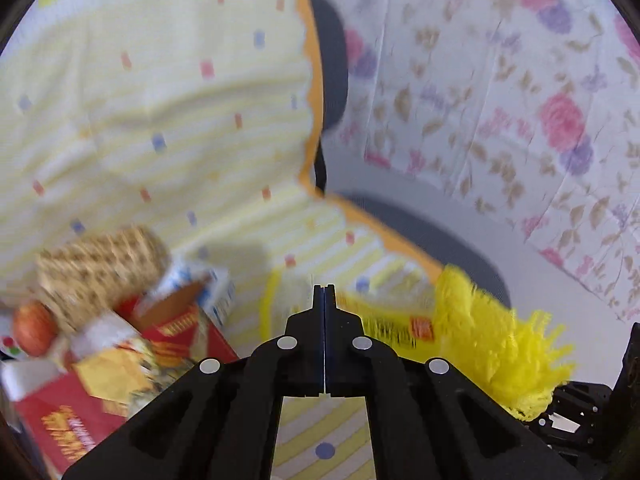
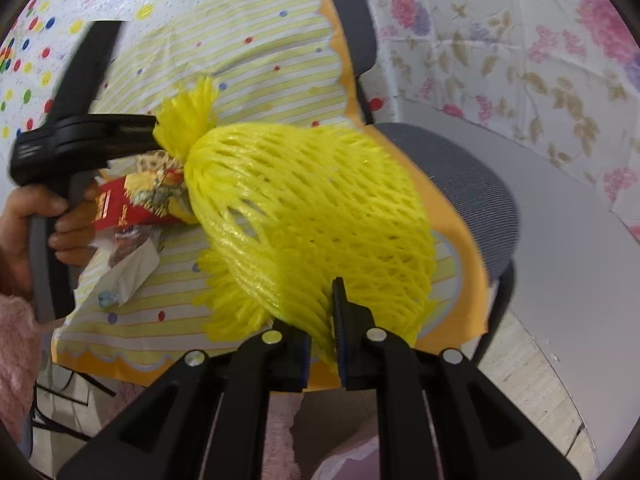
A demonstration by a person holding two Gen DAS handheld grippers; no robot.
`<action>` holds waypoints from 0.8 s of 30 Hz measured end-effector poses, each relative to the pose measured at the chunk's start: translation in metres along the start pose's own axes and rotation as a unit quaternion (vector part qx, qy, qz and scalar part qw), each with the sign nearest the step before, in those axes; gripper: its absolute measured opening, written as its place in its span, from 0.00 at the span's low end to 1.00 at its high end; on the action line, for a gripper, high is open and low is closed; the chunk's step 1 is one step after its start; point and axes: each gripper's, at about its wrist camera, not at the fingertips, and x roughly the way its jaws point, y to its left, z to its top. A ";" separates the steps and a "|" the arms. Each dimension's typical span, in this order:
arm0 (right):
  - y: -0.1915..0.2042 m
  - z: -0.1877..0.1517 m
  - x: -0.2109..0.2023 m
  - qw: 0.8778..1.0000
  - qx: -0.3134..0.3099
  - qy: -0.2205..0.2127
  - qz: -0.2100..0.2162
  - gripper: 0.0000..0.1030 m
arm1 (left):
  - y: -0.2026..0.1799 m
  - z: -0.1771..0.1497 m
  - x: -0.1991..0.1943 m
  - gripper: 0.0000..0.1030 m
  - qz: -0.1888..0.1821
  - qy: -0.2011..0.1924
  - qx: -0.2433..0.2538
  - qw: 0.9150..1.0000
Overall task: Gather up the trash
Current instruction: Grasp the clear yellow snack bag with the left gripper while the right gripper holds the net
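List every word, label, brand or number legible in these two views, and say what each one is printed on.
None can be read.
Red carton: yellow lettering, too blurred to read.
Red carton in the right wrist view: yellow characters, partly hidden and too small.
Yellow wrapper: a small red-orange label, blurred.
Blue and white carton: markings blurred.
Crumpled white wrapper: print illegible.

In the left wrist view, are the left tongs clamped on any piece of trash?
No: the left tongs are shut finger against finger with nothing between them, and the yellow foam net lies off to the side.
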 end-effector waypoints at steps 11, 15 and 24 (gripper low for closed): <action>0.000 0.007 -0.079 0.999 0.008 -0.032 -0.010 0.10 | -0.021 -0.030 -0.074 0.56 -0.018 -0.025 -0.026 0.999; -0.001 -0.022 -0.085 1.000 0.008 -0.005 -0.018 0.10 | -0.033 -0.069 -0.060 0.62 -0.042 0.011 -0.041 0.998; -0.018 -0.073 -0.052 0.998 0.037 0.051 -0.028 0.10 | -0.047 -0.093 -0.002 0.75 -0.046 0.066 -0.066 0.995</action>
